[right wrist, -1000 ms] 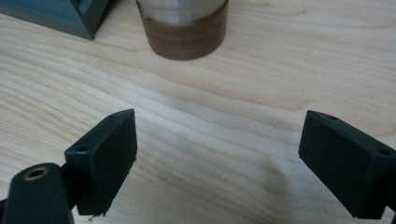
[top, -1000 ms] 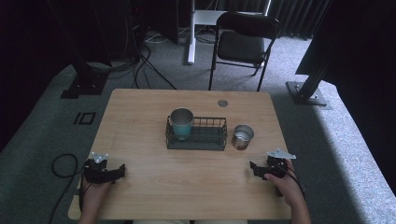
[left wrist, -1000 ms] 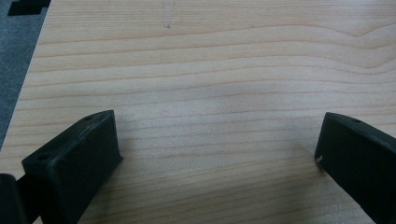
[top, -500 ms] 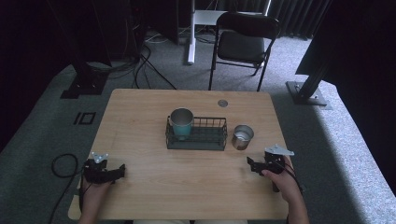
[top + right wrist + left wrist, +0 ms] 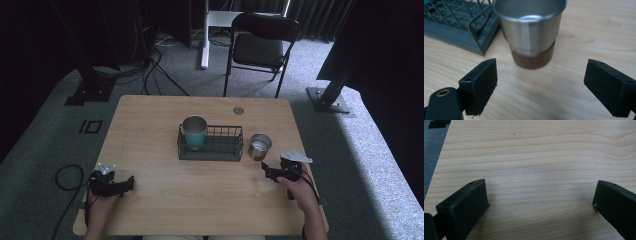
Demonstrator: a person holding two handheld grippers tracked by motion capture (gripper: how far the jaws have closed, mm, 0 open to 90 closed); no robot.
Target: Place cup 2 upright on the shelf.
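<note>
Steel cup (image 5: 530,30): plain brushed metal, flared rim, dark brown band around its foot. Stands upright, mouth up, long axis vertical. Location: on the wooden surface (image 5: 165,200), right of centre, just beside the right end of the wire basket (image 5: 212,150); whether the two touch cannot be told.

Right tool (image 5: 270,170): jaws spread wide, holding nothing, aimed at the cup from the near right, close to it but apart.

Left tool (image 5: 127,182): near left corner of the surface, jaws wide apart over bare wood, holding nothing.

Teal cup (image 5: 194,131): upright inside the left end of the basket.
</note>
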